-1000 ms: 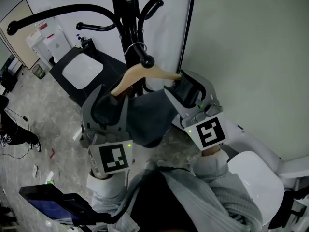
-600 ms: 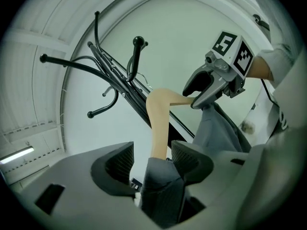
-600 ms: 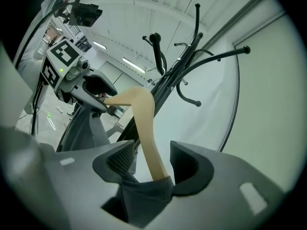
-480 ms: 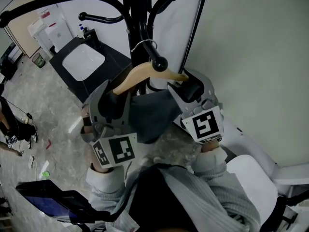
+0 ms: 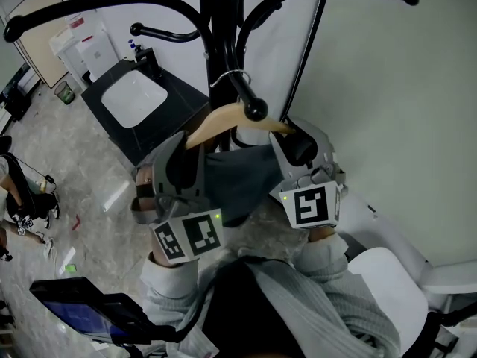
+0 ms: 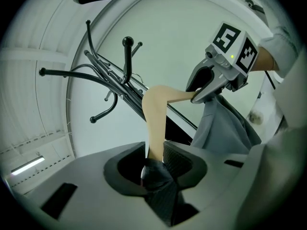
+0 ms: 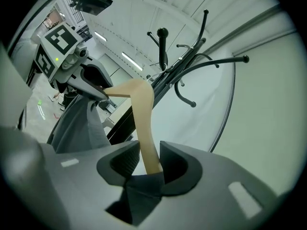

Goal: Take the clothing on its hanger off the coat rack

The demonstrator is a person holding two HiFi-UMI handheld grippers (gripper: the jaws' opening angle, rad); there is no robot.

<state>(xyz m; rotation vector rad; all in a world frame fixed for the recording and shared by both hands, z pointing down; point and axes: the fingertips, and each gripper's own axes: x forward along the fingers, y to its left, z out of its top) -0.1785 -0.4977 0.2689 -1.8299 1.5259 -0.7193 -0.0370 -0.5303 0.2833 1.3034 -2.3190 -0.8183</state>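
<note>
While the wooden hanger with its grey garment hangs by its hook on the black coat rack, the left tongs and right tongs, just closing, each clamp 1 end of it.

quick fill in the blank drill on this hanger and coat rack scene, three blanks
1. The hanger is made of ____.
2. It hangs from an arm of the black coat rack by its wire ____.
3. The garment draped on the hanger is ____ in colour.

Missing words: wood; hook; grey
</note>
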